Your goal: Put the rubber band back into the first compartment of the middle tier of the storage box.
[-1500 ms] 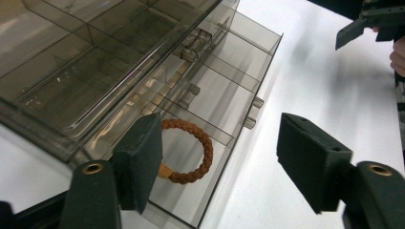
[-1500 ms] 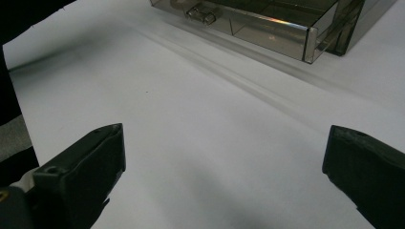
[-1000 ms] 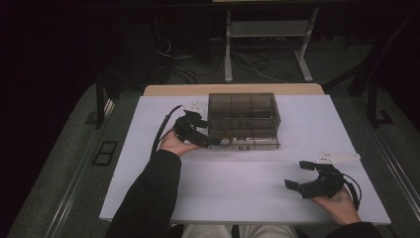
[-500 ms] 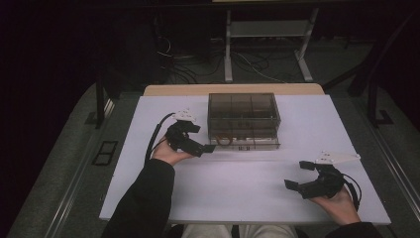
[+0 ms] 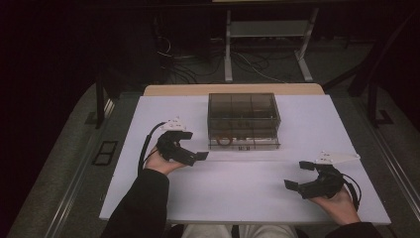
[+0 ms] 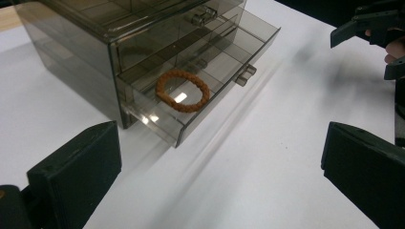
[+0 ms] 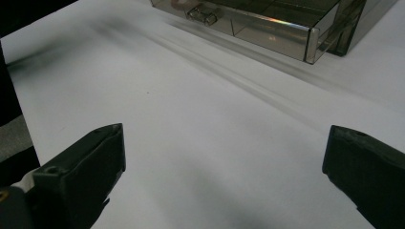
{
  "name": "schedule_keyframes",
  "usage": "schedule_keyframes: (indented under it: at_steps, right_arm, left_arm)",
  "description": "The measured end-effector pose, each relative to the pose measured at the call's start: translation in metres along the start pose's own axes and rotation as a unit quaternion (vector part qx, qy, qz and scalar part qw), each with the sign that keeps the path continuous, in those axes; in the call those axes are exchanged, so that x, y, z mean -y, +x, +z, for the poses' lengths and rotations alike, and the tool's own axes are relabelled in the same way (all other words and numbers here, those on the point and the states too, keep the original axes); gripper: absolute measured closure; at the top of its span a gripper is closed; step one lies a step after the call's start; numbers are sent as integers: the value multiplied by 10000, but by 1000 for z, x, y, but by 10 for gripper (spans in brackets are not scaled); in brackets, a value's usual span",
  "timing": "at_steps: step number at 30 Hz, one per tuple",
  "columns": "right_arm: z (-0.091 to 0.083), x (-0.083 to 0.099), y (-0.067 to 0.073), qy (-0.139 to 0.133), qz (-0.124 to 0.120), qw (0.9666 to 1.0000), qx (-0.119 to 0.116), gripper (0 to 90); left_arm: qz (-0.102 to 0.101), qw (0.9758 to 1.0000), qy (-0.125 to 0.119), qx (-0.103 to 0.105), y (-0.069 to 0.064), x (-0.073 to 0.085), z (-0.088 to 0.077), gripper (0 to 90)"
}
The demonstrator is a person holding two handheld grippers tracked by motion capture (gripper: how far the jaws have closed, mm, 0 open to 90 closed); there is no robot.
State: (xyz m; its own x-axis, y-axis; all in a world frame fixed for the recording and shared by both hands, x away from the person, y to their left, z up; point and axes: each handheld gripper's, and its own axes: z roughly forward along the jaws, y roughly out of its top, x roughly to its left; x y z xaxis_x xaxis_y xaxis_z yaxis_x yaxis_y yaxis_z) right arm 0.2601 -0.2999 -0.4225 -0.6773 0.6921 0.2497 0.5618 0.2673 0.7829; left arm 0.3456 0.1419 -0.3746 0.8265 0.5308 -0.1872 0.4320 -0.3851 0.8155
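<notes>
Braided orange ring (image 6: 183, 91), smoky plastic drawer (image 6: 224, 81)

White table (image 5: 237, 198), smoky drawer box (image 5: 242, 119)

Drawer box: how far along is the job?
Done: the bottom drawer of the smoked drawer box stands pulled out, with an orange braided ring lying in its compartment. In hand: nothing; the left tongs are open beside the box's front, the right tongs open near the table's right edge. Left, probably: push the drawer shut.
</notes>
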Motion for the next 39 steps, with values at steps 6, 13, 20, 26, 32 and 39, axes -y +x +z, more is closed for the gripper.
schedule_keyframes:
  at_steps: [6, 13, 20, 26, 32, 39]
  right_arm:
    - [0, 0, 0, -6, 1, 10000, 0, 2]
    - [1, 0, 1, 1, -10, 10000, -1, 2]
    - [2, 0, 1, 10, -23, 10000, -10, 2]
    - [1, 0, 1, 3, -2, 10000, -21, 2]
    - [2, 0, 2, 13, -5, 10000, -15, 2]
    - [2, 0, 2, 15, -6, 10000, -18, 2]
  left_arm:
    - [-45, 9999, -84, -73, -2, 10, -8, 0]
    - [-118, 9997, -148, -149, -5, 23, -11, 0]
    - [-179, 9993, -201, -246, -9, 38, -12, 0]
    - [-249, 9992, -212, -226, -14, 53, -12, 0]
    - [-364, 9989, -218, -209, -17, 71, -13, 0]
    - [-480, 9983, -288, -153, -18, 82, -17, 0]
